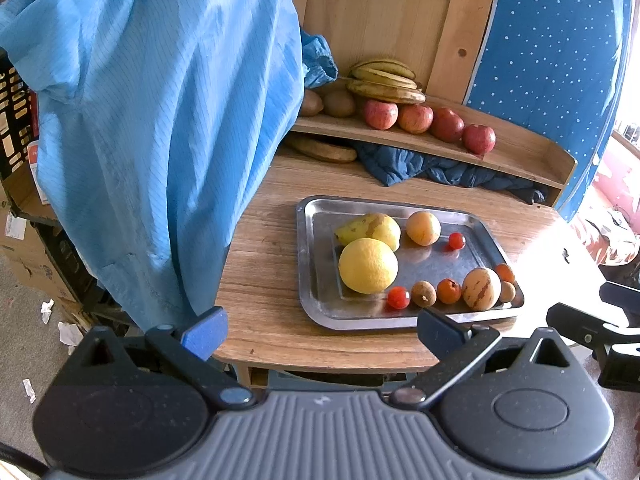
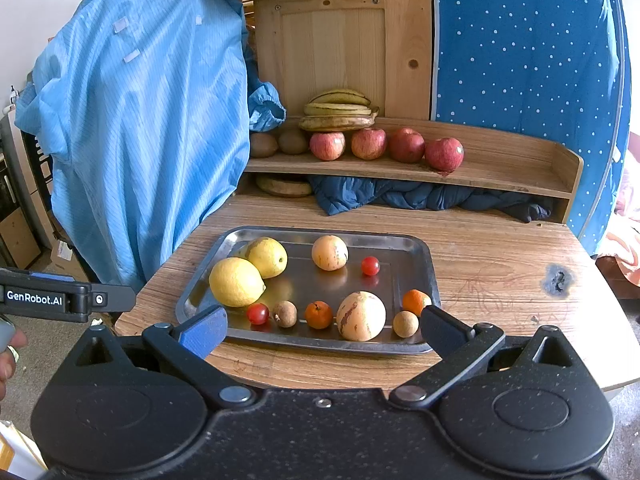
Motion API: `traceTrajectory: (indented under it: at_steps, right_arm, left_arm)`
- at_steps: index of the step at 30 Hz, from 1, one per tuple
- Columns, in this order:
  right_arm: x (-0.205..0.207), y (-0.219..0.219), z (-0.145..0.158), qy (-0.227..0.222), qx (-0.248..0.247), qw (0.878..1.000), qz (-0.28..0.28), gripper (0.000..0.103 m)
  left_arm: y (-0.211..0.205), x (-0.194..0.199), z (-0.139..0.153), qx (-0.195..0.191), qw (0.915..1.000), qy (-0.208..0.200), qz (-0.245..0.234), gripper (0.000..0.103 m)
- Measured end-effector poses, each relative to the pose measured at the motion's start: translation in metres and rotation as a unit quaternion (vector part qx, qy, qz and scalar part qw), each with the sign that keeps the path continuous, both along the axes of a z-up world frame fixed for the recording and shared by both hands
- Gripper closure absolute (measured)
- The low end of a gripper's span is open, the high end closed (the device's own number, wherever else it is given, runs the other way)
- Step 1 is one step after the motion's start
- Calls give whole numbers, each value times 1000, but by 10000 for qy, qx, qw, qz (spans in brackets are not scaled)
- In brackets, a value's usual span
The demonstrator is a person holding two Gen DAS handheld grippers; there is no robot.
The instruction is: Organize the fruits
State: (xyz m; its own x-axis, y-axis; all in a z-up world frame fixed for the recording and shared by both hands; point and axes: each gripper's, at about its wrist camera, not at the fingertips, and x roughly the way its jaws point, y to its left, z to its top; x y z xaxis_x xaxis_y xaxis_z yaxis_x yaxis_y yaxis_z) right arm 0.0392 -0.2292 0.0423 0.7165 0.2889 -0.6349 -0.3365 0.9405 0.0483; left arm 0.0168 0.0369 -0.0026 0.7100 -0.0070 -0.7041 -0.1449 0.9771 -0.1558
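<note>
A steel tray (image 2: 416,248) (image 1: 308,240) lies on the wooden table. On it are a lemon (image 2: 236,282) (image 1: 368,265), a yellow pear (image 2: 267,257) (image 1: 374,227), a pale round fruit (image 2: 329,252), a striped melon-like fruit (image 2: 361,316) (image 1: 481,289), cherry tomatoes (image 2: 257,313), small oranges (image 2: 319,314) and brown longans (image 2: 285,313). My left gripper (image 1: 322,330) is open and empty in front of the tray. My right gripper (image 2: 324,328) is open and empty over the tray's near edge.
A wooden shelf (image 2: 500,176) at the back holds bananas (image 2: 340,114), red apples (image 2: 406,146) and kiwis (image 2: 293,141). A dark blue cloth (image 2: 420,196) lies under it. A blue coat (image 2: 140,120) hangs at the left. The table's front edge is near.
</note>
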Motion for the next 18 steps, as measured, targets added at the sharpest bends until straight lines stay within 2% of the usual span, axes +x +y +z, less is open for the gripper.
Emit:
traceTrajectory:
  at_steps: [18]
  right_arm:
    - [3,-1,-1,-9,-55,10000,-40,1]
  left_arm:
    - [-2,4,-2,-152,9998,118,-96,1]
